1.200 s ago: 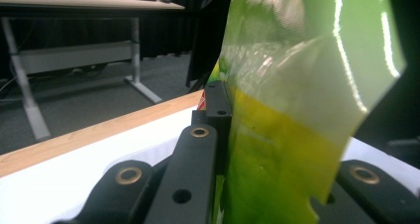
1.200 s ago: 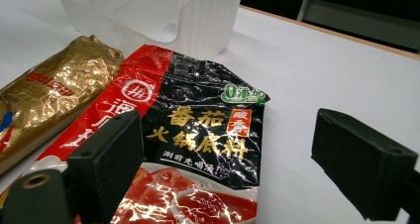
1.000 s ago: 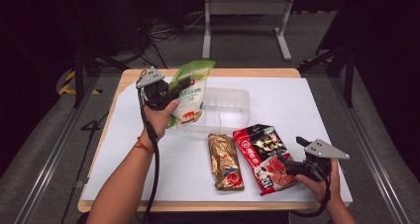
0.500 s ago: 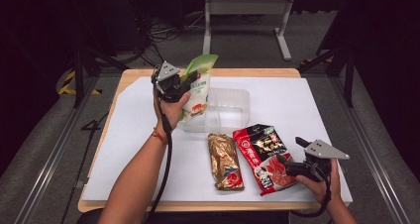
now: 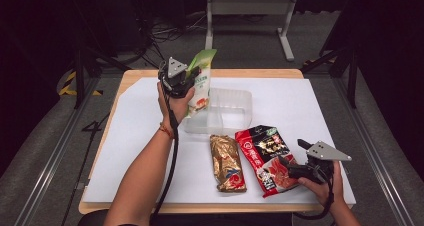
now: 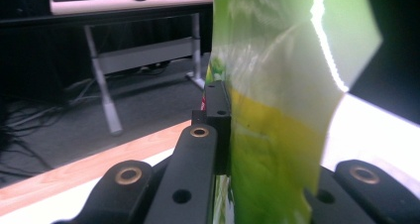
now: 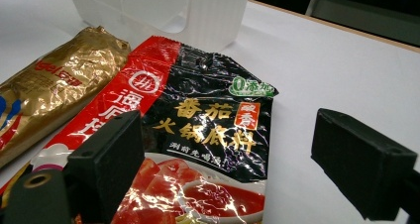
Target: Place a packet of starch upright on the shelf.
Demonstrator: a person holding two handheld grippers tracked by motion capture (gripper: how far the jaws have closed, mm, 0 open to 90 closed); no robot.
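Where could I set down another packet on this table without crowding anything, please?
The white sheet left of the clear bin lies bare, as does the stretch right of it. It is crowded in front of it: gold packet and red packet lie close together.

Claw [image 7: 223, 159]: both black jaws spread wide, nothing between them, low over the red packet.
Red and black packet [image 7: 198, 135]: lies flat under the claw, glossy, printed with gold characters and a picture of red sauce.
Gold packet [image 7: 54, 85]: crinkled foil, just beside the red packet's left edge.
Clear plastic tub [image 7: 173, 11]: behind both packets.
Tabletop [image 7: 322, 70]: white sheet, wooden edge at far right.
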